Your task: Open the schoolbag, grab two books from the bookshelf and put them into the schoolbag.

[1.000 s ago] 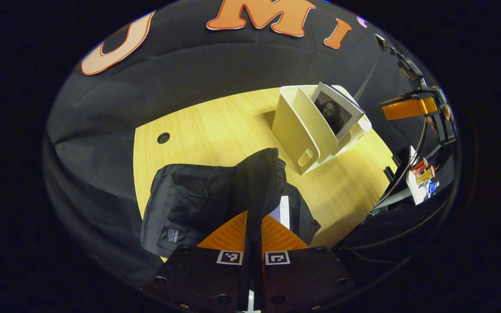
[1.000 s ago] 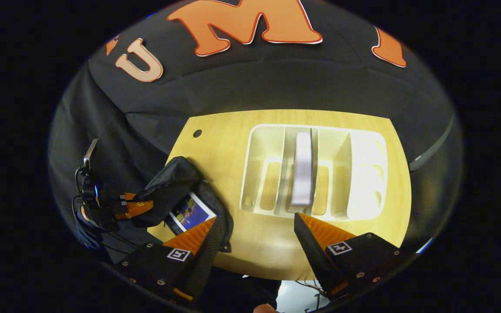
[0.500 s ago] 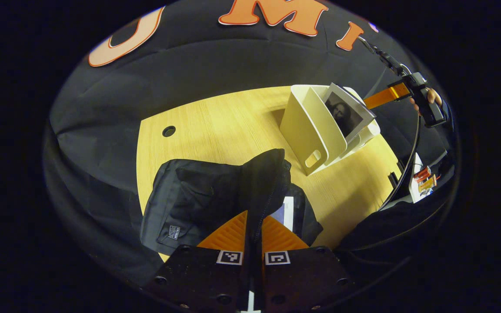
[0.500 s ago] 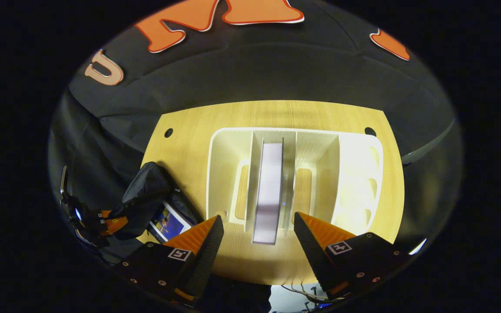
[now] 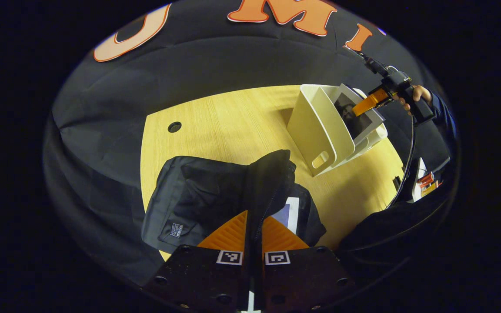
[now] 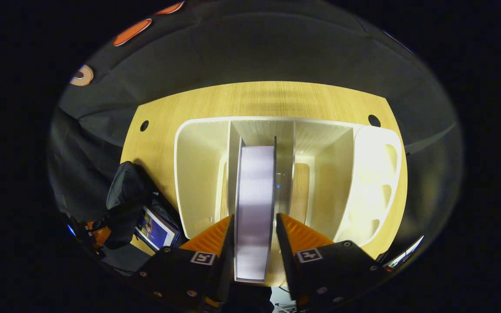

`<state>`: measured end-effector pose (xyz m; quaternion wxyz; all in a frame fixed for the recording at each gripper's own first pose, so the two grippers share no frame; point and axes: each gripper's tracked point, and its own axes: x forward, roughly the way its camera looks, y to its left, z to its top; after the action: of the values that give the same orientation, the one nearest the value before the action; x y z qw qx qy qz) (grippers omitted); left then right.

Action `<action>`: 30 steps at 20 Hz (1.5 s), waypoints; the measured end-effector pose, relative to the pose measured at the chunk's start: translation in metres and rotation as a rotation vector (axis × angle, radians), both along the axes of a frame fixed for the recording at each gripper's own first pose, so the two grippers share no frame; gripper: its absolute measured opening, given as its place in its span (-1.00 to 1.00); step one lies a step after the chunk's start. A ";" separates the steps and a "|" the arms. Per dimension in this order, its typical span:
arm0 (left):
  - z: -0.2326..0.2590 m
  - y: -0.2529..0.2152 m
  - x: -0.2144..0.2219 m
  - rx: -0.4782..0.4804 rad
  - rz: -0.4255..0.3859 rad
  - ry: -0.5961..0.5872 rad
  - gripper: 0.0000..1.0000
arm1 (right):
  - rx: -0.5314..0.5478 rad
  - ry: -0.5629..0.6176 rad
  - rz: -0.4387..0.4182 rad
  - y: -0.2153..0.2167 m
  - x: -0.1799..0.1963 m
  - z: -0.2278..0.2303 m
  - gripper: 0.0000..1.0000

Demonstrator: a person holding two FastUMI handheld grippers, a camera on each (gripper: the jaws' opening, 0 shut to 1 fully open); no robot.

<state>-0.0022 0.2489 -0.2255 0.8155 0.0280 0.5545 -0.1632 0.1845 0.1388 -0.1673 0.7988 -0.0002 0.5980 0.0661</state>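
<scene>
In the left gripper view, the left gripper (image 5: 254, 224) is being kept pressed together on the raised flap of the black schoolbag (image 5: 215, 198), which is lying on the wooden table (image 5: 215, 121) at about 6 o'clock of the tabletop; a first book (image 5: 288, 213) is being shown inside the bag's open mouth, just at 3 o'clock of the flap. At 2 o'clock from the bag, well apart from it, the white bookshelf (image 5: 320, 130) is being stood on the table. In the right gripper view, a second book (image 6: 255, 204) is being held upright in the middle slot, and the right gripper (image 6: 255, 232) is being set astride its near edge, one finger on each side; whether both fingers are pressing cannot be told.
</scene>
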 end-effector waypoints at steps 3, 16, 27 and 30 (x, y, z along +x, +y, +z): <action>0.000 -0.002 0.001 -0.006 -0.001 0.000 -0.90 | -0.017 0.014 -0.010 -0.005 -0.003 0.000 -0.25; 0.001 -0.005 0.000 -0.051 -0.061 -0.029 -0.90 | -0.004 -0.020 -0.069 -0.011 -0.091 0.044 -0.38; 0.000 -0.001 0.001 -0.063 -0.165 -0.059 -0.91 | 0.119 -0.033 -0.168 -0.002 -0.217 0.052 -0.39; 0.000 -0.002 0.001 -0.074 -0.176 -0.061 -0.90 | 0.186 -0.025 -0.188 0.015 -0.240 0.048 -0.39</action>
<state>-0.0016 0.2466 -0.2253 0.8149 0.0511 0.5186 -0.2536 -0.0553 0.1540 -0.1198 0.8054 0.1289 0.5767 0.0460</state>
